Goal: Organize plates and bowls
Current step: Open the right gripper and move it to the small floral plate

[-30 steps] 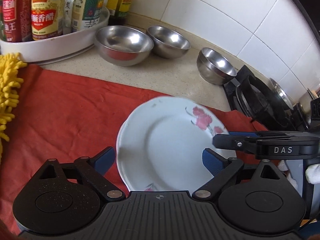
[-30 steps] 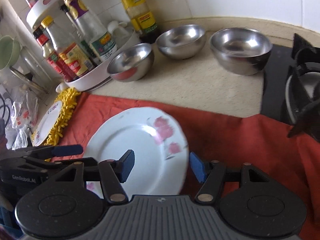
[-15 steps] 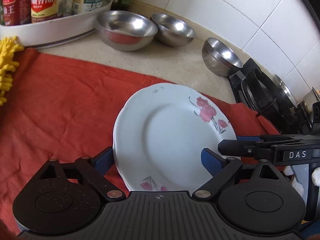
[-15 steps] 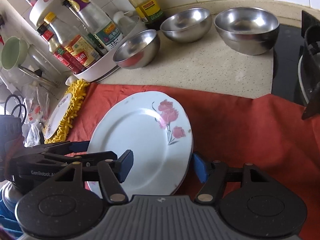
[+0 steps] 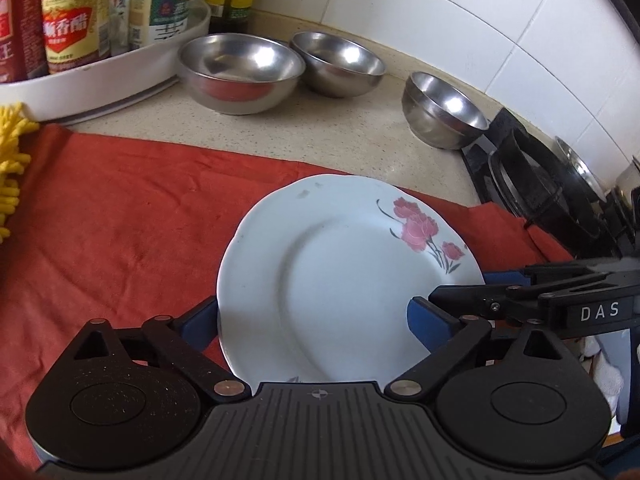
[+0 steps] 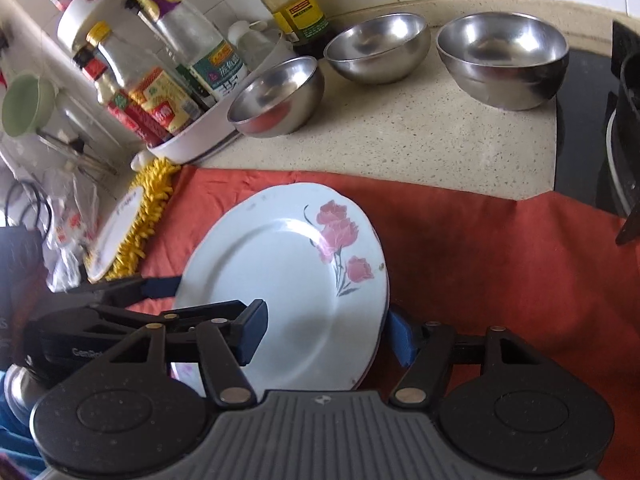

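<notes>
**Op A:** On my left wrist feed I have the left gripper [image 5: 316, 324] spread wide, its blue pads on either side of the flowered plate [image 5: 344, 280]. The left pad sits at the rim, the right pad over the plate's face. I can't tell whether either pad actually touches the china.

**Op B:** My right wrist feed shows the right gripper [image 6: 326, 332] also parted, straddling the same plate [image 6: 288, 284]. I see a second rim just under its right edge, so it seems to lie on another plate, though I can't be sure. Where does it rest on your side?

**Op A:** On the red cloth [image 5: 120, 220], toward the near edge. Your gripper comes in from my right.

**Op B:** And yours comes in from my left. Behind the cloth, on the speckled counter [image 6: 420, 148], I count three steel bowls: left bowl [image 6: 276, 98], middle bowl [image 6: 378, 48], right bowl [image 6: 504, 58], all upright and each apart from the others.

**Op A:** The left bowl sits just beside the white bottle tray [image 5: 100, 80]. The right bowl is next to the black stove [image 5: 540, 184].

**Op B:** One more plate [image 6: 114, 236] lies on the yellow mat [image 6: 148, 208], off the cloth's left end.
</notes>
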Demonstrator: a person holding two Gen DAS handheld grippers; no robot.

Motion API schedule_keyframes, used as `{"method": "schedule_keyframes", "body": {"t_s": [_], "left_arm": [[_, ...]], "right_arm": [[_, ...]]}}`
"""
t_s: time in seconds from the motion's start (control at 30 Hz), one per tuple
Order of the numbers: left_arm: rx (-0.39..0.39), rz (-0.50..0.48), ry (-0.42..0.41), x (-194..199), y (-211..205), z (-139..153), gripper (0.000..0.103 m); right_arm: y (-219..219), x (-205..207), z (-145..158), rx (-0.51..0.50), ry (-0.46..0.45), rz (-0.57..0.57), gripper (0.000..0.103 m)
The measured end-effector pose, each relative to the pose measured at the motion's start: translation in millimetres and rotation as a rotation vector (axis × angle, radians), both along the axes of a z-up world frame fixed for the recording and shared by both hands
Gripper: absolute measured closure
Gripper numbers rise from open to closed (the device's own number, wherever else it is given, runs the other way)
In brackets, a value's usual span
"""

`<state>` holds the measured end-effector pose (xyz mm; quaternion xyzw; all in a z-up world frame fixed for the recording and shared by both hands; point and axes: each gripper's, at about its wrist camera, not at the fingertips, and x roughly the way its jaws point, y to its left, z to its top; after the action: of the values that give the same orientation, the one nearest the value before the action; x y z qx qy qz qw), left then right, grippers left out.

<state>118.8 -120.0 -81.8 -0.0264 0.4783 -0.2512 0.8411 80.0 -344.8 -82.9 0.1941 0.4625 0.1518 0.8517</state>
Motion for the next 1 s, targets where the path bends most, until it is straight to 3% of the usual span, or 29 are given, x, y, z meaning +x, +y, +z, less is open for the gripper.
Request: {"method": "schedule_keyframes", "body": {"t_s": [0.63, 0.87, 1.0], "left_arm": [[0.01, 0.226, -0.007, 24, 85, 11, 0.006], [-0.003, 0.249, 0.009, 41, 104, 8, 0.009], [-0.015, 0.225, -0.015, 44, 114, 12, 0.012]], "right_arm": [[86, 74, 6, 0.014, -0.046, 0.135, 0.041], [98, 92, 1, -0.02, -0.02, 0.127, 0.041], [94, 92, 16, -0.064, -0.116, 0.098, 0.041]]}}
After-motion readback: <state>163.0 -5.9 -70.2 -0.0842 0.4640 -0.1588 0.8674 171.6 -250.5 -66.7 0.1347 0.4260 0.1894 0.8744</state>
